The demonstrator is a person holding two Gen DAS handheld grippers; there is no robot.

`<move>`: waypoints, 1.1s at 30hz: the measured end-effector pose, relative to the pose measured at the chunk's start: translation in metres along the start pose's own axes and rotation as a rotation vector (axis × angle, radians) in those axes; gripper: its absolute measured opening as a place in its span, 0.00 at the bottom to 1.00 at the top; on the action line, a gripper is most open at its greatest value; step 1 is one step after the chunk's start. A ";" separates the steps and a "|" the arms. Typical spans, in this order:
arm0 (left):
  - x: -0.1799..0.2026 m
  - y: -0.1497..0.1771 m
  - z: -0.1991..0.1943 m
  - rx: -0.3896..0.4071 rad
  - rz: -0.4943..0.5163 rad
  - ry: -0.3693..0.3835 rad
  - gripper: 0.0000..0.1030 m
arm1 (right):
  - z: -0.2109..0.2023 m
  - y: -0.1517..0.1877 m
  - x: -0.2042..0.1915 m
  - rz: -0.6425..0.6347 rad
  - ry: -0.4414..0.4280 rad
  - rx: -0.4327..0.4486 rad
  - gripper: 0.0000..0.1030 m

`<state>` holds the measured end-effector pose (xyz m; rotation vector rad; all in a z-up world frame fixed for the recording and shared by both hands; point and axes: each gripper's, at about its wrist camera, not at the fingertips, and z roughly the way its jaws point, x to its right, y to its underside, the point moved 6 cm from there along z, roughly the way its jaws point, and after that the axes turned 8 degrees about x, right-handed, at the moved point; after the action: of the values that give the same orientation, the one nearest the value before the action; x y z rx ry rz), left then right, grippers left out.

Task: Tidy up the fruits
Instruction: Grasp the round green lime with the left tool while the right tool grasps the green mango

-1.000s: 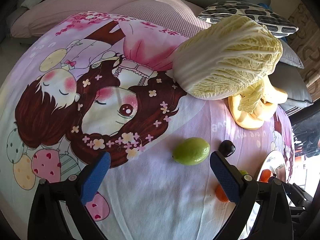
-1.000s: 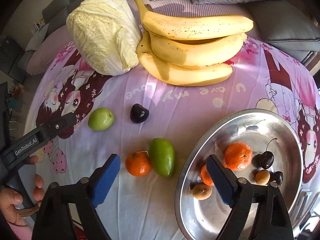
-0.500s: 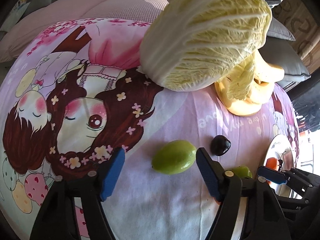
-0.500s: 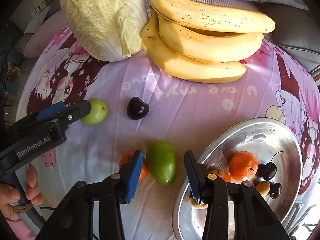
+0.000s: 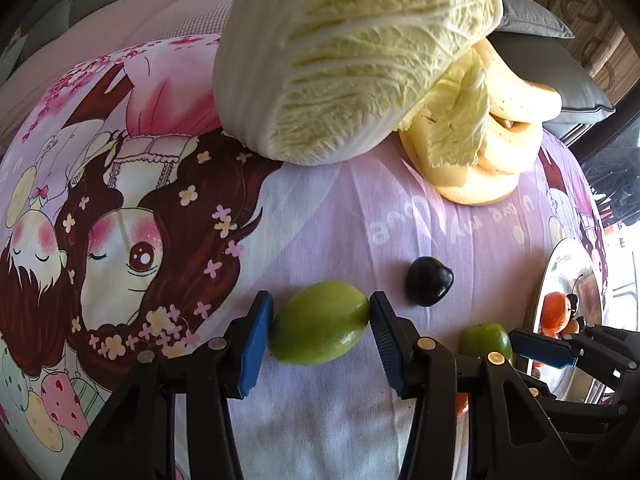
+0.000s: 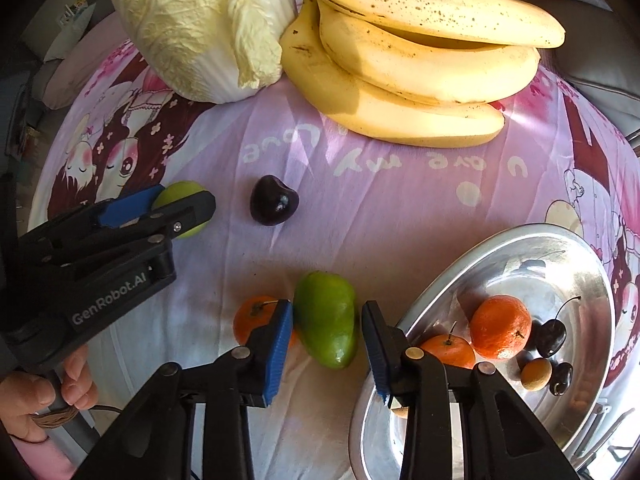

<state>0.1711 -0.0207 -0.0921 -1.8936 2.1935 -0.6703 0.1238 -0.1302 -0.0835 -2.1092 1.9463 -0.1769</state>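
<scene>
Squeezing risk: left gripper [image 5: 320,332] jaws touch round green fruit [image 5: 319,328]; it may roll away.
Right gripper [image 6: 326,344]: jaws open around mango [image 6: 327,318]; may bump orange [image 6: 250,318].

Black left tool [image 6: 182,210] with blue pads [image 5: 256,340], white "GenRobot.AI" lettering, silver screws.

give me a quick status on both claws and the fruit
Left claw closing around the round light-green fruit. Right claw open astride the oblong dark-green mango. Small orange tangerine crowds its left pad.
</scene>
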 end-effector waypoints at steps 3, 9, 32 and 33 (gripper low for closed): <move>0.002 0.001 0.000 -0.003 0.005 -0.004 0.49 | -0.002 0.000 -0.001 0.007 -0.011 -0.006 0.37; -0.009 0.017 -0.015 -0.021 -0.044 -0.025 0.49 | -0.001 -0.003 -0.003 -0.001 -0.012 -0.011 0.37; -0.033 0.026 0.006 -0.065 -0.090 -0.075 0.49 | 0.012 -0.003 -0.006 -0.039 0.063 -0.034 0.37; -0.033 0.025 0.006 -0.066 -0.090 -0.075 0.49 | 0.015 -0.003 -0.009 -0.038 0.065 -0.034 0.37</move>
<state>0.1569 0.0126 -0.1143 -2.0259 2.1213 -0.5381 0.1293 -0.1192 -0.0959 -2.1896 1.9596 -0.2247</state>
